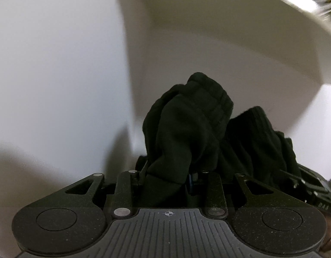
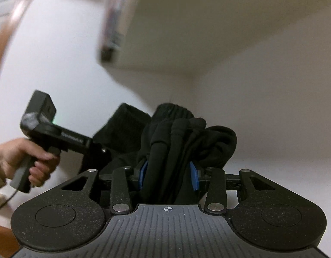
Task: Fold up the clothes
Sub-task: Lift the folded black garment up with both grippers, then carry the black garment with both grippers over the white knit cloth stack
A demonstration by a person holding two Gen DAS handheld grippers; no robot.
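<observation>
The left gripper [image 1: 167, 178] has its fingers clamped on a bunch of black garment [image 1: 187, 129], which rises out of the grip toward 12 o'clock in the left wrist view and ends in a ribbed cuff or hem [image 1: 212, 92] at the top. A second fold of the same dark cloth sits at about 2 o'clock from the grip, and beside it at 3 o'clock the black frame of the right gripper [image 1: 311, 185] shows, partly buried in the fabric. In the right wrist view the right gripper [image 2: 168, 177] is also closed on the black garment [image 2: 176, 142]: several rolled layers of cloth are pressed between its 2 blue-padded fingers [image 2: 194, 177], and the bundle stands up toward 12 o'clock with ribbed edges at the top. At 9 o'clock in that view the left gripper [image 2: 96, 150] reaches into the cloth, held by a hand [image 2: 25, 157] wrapped around its grey handle, with a small green light glowing on its body. Both grippers hold the garment up in the air, close together, against a pale wall and ceiling [image 2: 230, 32]; no counter is visible beneath it, and the background is blurred.
</observation>
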